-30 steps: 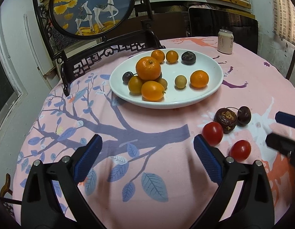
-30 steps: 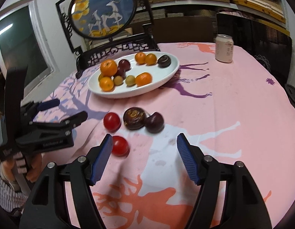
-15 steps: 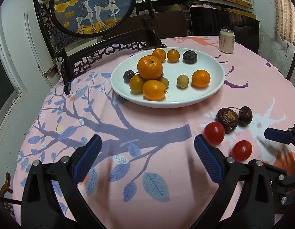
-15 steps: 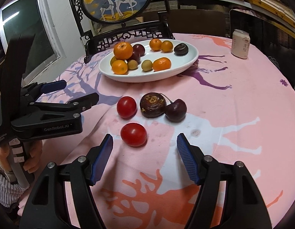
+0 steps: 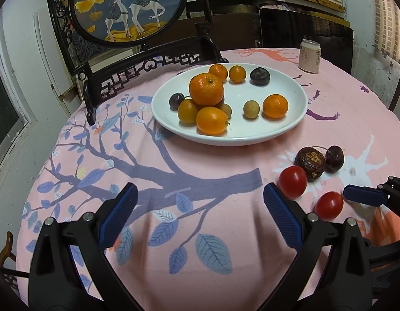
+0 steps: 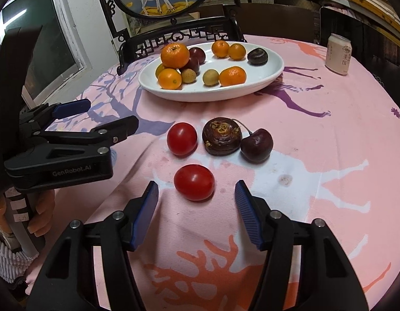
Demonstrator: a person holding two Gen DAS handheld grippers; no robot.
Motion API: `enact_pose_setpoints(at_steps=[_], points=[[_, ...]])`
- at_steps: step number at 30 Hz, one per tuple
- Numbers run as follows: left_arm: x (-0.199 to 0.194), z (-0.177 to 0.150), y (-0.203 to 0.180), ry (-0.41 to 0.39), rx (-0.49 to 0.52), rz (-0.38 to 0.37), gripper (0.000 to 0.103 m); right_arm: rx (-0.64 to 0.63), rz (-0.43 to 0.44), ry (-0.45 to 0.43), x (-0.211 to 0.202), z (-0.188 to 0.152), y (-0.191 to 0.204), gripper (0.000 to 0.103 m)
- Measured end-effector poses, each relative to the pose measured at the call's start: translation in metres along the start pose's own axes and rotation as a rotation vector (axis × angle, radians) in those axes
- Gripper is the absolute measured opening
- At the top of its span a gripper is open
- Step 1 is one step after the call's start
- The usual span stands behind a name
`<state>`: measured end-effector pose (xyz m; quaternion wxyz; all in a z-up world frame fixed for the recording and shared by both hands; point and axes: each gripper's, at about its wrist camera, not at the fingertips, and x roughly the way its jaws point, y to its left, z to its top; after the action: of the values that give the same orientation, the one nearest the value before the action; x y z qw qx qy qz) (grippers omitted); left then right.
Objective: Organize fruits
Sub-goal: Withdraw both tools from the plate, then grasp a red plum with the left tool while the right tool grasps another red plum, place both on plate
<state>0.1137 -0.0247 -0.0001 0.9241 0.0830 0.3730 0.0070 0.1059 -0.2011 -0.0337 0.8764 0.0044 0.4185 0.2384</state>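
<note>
1. Left gripper (image 5: 200, 204): blue-padded jaws apart, empty, idle.
2. Right gripper (image 6: 197, 198): jaws just narrowing, pads clear of the near round red tomato (image 6: 194, 182) on the pink tablecloth (image 6: 329, 140). Advance until it sits centred, then squeeze gently.
3. Loose: two tomatoes, one brown wrinkled fruit (image 6: 222, 136), one dark cherry (image 6: 256, 145).
4. White oval plate (image 6: 267, 77): eleven fruits visible.

can (image 6: 339, 53) label: too small to read; right hand-held gripper (image 5: 365, 197): edge-cropped
</note>
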Motion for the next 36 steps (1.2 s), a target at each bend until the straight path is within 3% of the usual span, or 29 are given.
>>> enact_pose_setpoints(at_steps=[2, 5, 7, 13, 21, 27, 30, 33, 34, 36], points=[[0.000, 0.000, -0.001, 0.003, 0.006, -0.001, 0.099, 0.006, 0.000, -0.001, 0.001, 0.002, -0.001, 0.060], [0.001, -0.001, -0.004, 0.002, 0.021, 0.000, 0.099, 0.000, 0.001, -0.008, 0.003, 0.005, 0.001, 0.051], [0.000, -0.002, -0.007, 0.001, 0.031, -0.006, 0.099, -0.004, 0.009, -0.002, 0.005, 0.007, 0.002, 0.034], [-0.005, -0.004, -0.016, -0.020, 0.066, -0.053, 0.099, -0.004, -0.002, -0.019, -0.005, 0.004, -0.007, 0.033], [0.003, -0.002, -0.036, -0.004, 0.110, -0.212, 0.099, 0.126, -0.040, -0.134, -0.043, 0.010, -0.048, 0.033], [0.015, 0.003, -0.048, -0.003, 0.130, -0.269, 0.097, 0.191, -0.027, -0.160, -0.053, 0.012, -0.066, 0.033], [0.021, 0.005, -0.053, 0.005, 0.142, -0.282, 0.088, 0.190, -0.021, -0.162, -0.054, 0.012, -0.064, 0.033], [0.029, 0.006, -0.057, 0.041, 0.156, -0.324, 0.059, 0.188, -0.017, -0.162, -0.054, 0.012, -0.063, 0.033], [0.034, 0.005, -0.059, 0.069, 0.164, -0.348, 0.041, 0.189, -0.017, -0.162, -0.054, 0.012, -0.063, 0.033], [0.035, 0.006, -0.060, 0.072, 0.165, -0.359, 0.034, 0.190, -0.020, -0.163, -0.054, 0.012, -0.062, 0.033]])
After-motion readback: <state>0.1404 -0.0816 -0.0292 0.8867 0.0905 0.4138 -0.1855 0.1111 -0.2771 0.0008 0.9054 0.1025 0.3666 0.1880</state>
